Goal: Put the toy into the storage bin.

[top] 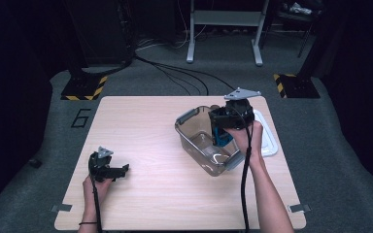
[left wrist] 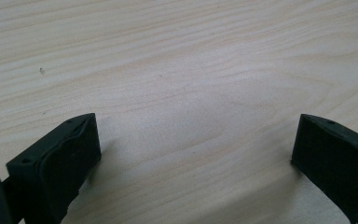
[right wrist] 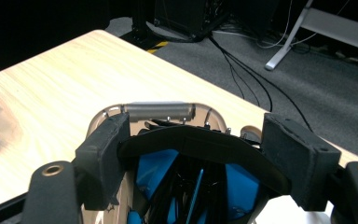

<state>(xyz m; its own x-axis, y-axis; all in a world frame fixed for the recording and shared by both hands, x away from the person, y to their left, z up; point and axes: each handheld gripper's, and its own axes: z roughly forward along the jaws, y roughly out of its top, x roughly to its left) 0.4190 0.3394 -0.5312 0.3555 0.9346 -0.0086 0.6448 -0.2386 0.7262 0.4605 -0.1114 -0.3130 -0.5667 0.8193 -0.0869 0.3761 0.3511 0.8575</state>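
Right gripper point(top: 222, 138) clamps black-and-blue headset point(right wrist: 193, 182) across its band, inside clear bin point(top: 190, 136) at table's point(top: 150, 145) right. Bin's long axis runs diagonally; white lid point(top: 267, 138) beside. Left gripper point(left wrist: 193, 149) wide open, empty, over bare wood.

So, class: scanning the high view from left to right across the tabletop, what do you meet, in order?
Left gripper, jaws open, resting on the table → clear plastic box → right gripper, holding a black-and-blue object over the box → white lid lying flat beside the box.
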